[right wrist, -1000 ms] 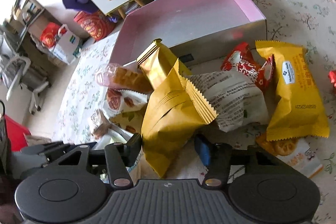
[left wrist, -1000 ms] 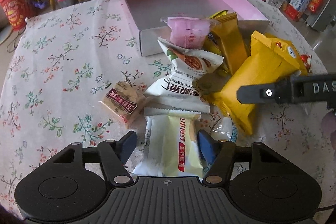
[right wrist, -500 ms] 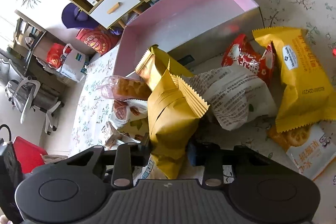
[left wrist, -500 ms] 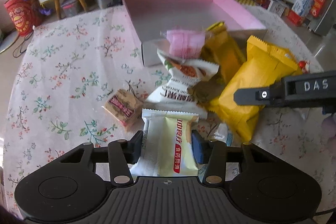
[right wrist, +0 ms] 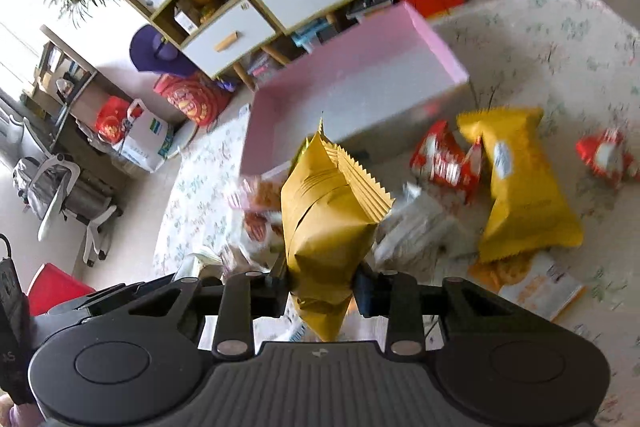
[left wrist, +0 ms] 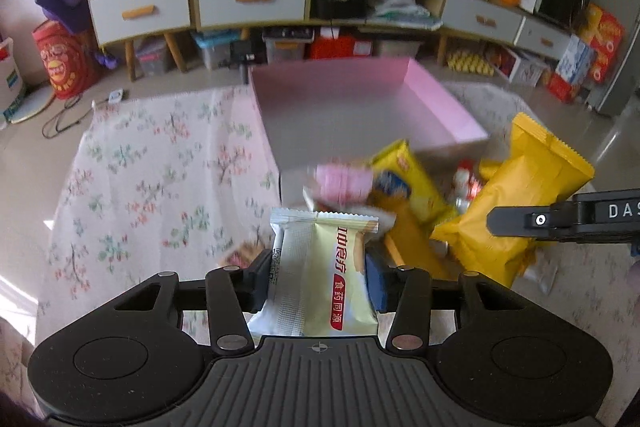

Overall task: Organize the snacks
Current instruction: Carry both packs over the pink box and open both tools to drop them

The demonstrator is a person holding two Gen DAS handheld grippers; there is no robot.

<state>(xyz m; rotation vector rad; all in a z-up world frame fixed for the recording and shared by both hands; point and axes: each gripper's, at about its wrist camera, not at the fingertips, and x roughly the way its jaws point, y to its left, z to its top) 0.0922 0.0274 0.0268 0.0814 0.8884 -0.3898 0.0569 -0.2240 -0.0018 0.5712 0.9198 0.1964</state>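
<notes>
Two packets are now off the table, one in each gripper, where a second ago both still lay in the heap on the floral tablecloth (left wrist: 152,179). On the left, the left gripper (left wrist: 320,277) has its jaws closed against the sides of a pale green and silver snack packet (left wrist: 320,279), lifted clear and held upright with its crimped top toward the pink box (left wrist: 360,107). Half a second back that packet was pinched but still low among the others. Further right, the right gripper (right wrist: 320,285) is clamped on the lower part of a plain mustard-yellow bag (right wrist: 324,223), also raised above the pile. The box appears empty and sits just beyond the heap. With both grasps made, what likely remains is carrying each packet over the box's near wall and releasing it inside.
</notes>
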